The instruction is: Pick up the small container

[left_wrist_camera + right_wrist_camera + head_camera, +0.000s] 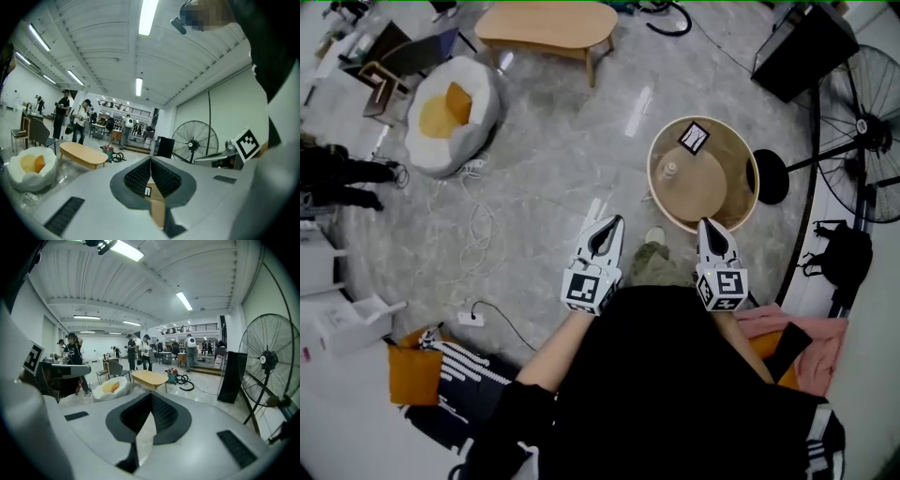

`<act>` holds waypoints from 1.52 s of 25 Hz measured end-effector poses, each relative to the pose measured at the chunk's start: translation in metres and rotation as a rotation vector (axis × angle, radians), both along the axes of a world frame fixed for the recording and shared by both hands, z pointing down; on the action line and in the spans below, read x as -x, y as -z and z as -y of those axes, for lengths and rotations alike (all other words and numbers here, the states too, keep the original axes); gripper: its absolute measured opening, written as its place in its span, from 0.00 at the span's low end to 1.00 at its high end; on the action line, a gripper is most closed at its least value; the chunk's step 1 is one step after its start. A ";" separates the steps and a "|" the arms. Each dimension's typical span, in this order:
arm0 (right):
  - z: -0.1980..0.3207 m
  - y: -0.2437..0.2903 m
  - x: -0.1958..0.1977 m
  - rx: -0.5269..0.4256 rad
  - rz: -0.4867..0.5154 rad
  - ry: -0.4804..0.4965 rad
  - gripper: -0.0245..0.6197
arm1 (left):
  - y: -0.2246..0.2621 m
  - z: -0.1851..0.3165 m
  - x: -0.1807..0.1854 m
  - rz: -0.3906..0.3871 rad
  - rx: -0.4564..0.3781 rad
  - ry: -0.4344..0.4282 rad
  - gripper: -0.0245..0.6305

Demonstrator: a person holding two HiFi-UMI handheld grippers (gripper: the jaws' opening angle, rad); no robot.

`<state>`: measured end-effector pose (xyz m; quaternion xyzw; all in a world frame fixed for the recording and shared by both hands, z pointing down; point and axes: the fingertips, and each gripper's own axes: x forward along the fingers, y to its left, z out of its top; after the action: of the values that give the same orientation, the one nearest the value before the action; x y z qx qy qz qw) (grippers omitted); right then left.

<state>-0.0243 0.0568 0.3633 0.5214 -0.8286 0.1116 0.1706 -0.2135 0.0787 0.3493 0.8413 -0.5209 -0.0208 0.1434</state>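
Wooden round table [746, 187] sits just right of centre in the upper half of the head view, and that's where your target is: the small container [671, 171], a pale little thing standing on the left part of the tabletop, with a black-and-white marker card [694, 138] just above it in the frame. Nothing's been picked up yet. The container stands on its own, touched by neither tool. Your left gripper [614, 221] is at the middle of the frame, tips over bare floor and well to the lower left of the container. Look along its own view and the jaws are pressed together with nothing between them. Your right gripper [705, 223] shows at the table's lower rim in the frame, closer to the job, and its own view tells the same story: jaws closed tip to tip, empty. So by my reading you're at the approach stage with all the real work ahead: one pair of jaws has to open, come in over the tabletop, straddle the container, close on it and lift. The right one looks handier from here, though the container stands toward the table's left side, so either could serve. What kind of container it is, I can't make out at this size.
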 end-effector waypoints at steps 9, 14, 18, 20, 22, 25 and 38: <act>0.098 -0.039 -0.059 0.054 0.042 0.000 0.07 | -0.038 0.088 -0.055 0.064 0.061 0.029 0.07; 0.142 -0.079 -0.103 0.139 0.030 -0.019 0.07 | -0.065 0.134 -0.095 0.096 0.108 0.009 0.07; 0.174 -0.105 -0.129 0.169 0.034 -0.025 0.07 | -0.101 0.161 -0.122 0.104 0.169 -0.004 0.07; 0.189 -0.120 -0.136 0.190 0.041 -0.027 0.07 | -0.118 0.177 -0.131 0.115 0.187 -0.016 0.07; 0.202 -0.135 -0.141 0.212 0.034 -0.011 0.07 | -0.132 0.195 -0.139 0.119 0.179 -0.022 0.07; 0.216 -0.161 -0.159 0.236 0.009 -0.001 0.07 | -0.160 0.219 -0.148 0.133 0.195 -0.014 0.07; 0.243 -0.339 -0.118 0.380 0.027 -0.040 0.07 | -0.418 0.290 -0.158 0.199 0.376 -0.172 0.07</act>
<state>0.0942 -0.1857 0.7021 0.4945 -0.7842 0.2766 0.2527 -0.0556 -0.2112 0.7670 0.8390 -0.4536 0.1721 0.2466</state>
